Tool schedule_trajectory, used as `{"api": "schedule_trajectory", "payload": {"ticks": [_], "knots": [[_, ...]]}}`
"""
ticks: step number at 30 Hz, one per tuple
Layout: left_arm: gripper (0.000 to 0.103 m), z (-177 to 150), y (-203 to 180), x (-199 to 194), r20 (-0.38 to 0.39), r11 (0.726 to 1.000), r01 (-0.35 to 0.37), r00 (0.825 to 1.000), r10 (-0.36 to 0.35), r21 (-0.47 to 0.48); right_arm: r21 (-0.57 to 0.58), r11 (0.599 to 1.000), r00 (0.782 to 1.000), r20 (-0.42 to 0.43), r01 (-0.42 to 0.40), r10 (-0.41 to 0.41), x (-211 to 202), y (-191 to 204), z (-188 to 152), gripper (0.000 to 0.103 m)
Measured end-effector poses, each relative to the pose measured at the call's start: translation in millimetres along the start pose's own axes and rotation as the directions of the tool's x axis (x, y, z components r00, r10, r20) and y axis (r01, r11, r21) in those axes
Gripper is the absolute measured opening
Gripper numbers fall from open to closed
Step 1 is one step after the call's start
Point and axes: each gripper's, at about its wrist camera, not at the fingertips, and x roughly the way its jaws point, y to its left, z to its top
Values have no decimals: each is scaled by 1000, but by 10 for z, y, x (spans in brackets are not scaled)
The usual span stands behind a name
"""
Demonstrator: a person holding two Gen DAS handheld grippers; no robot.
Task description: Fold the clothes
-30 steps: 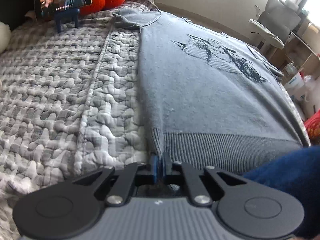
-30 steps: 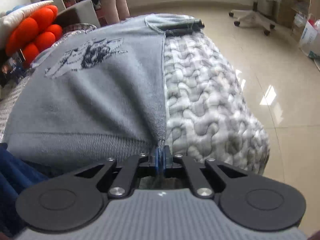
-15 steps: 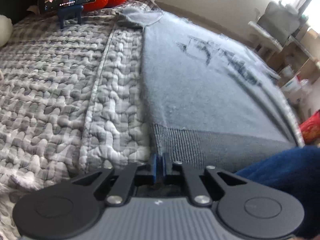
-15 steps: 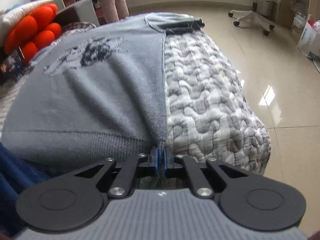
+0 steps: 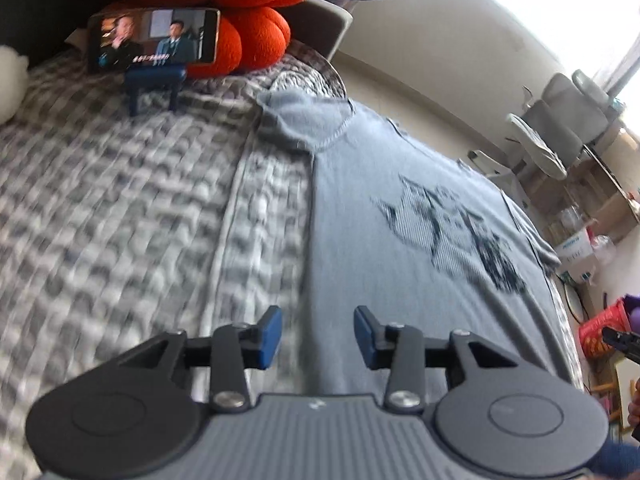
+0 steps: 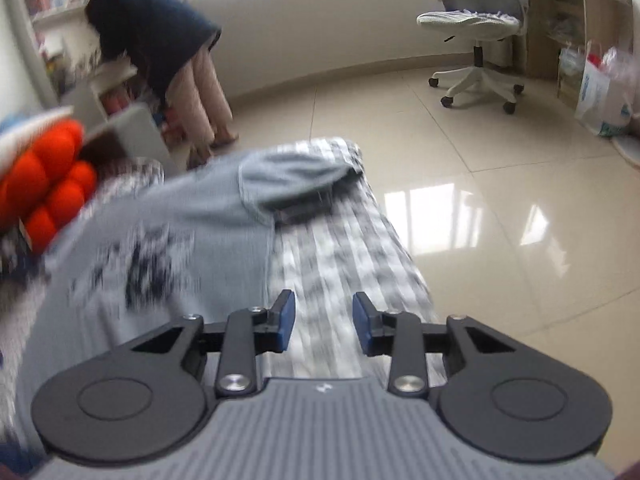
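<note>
Both jaws newly off sweater (image 5: pixel 400 240)

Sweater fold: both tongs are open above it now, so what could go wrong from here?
1. The sweater reaches the bed's floor-side edge; a tug there could slide it off.
2. The right tongs hang over the quilt, not the knit, so closing now may pinch bedding.
3. The left tongs straddle the sweater's side edge; a shallow bite might slip.
4. The propped phone sits near the folded sleeve and could be knocked over.
</note>
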Motion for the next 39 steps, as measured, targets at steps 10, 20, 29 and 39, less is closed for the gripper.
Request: {"api": "schedule_trajectory", "payload": {"ticks": [10, 20, 29, 39], "knots": [[42, 591, -125, 821, -5, 997, -76, 997, 76, 0, 113, 992, 996, -56, -63, 69, 1027, -13, 542, 57], [51, 978, -109, 1357, 60, 995, -52, 997, 57, -88, 31, 999, 999, -28, 34, -33, 1397, 163, 666, 44], [21, 1076, -232, 1561, 128, 993, -109, 985, 114, -44, -99, 984, 989, 38, 148, -145, 1475, 349, 703, 11], [7, 1025, -106, 1499, 143, 991, -114, 982, 123, -71, -198, 956, 976, 14, 215, -217, 1619, 346, 705, 10]]}}
